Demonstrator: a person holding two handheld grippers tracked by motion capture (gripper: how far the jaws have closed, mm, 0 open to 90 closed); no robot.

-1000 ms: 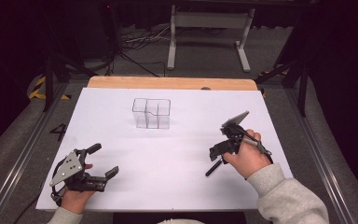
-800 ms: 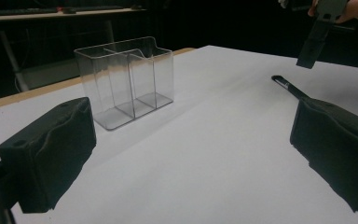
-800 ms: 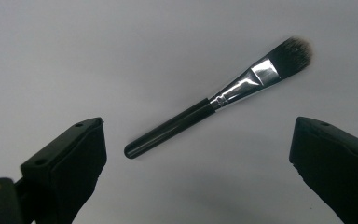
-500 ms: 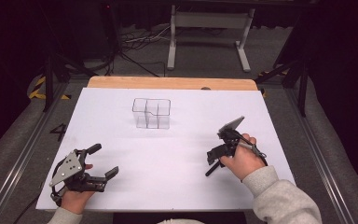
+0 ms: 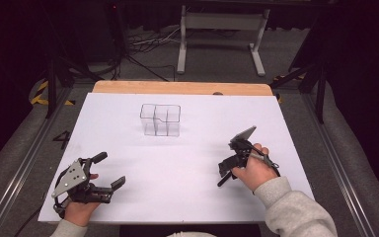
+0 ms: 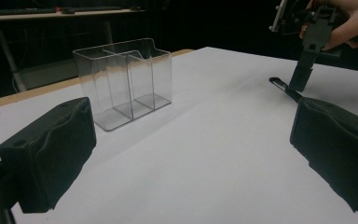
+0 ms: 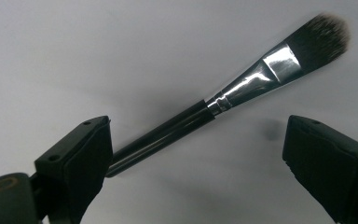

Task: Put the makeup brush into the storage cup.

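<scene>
A black-handled makeup brush (image 7: 242, 88) with a silver ferrule lies flat on the white table (image 5: 187, 163); its handle end also shows under the hand (image 5: 222, 181) and far right in the left gripper view (image 6: 284, 88). My right gripper (image 7: 203, 140) points down over it at the right of the table (image 5: 225, 170). Its jaws are open and have just been closing slightly. The handle runs between them with no pad pressing on it. A clear compartmented organizer (image 5: 160, 120) (image 6: 123, 81) stands upright and empty at centre back. My left gripper (image 5: 109, 169) (image 6: 191, 140) rests open and empty at the front left.
The table's wooden back edge (image 5: 177, 88) lies behind the organizer. A metal stand (image 5: 222, 29) and cables sit on the dark floor beyond. Grey rails run along both sides of the table.
The right hand has lowered its gripper toward the table, over the brush. The left gripper has stayed put.
</scene>
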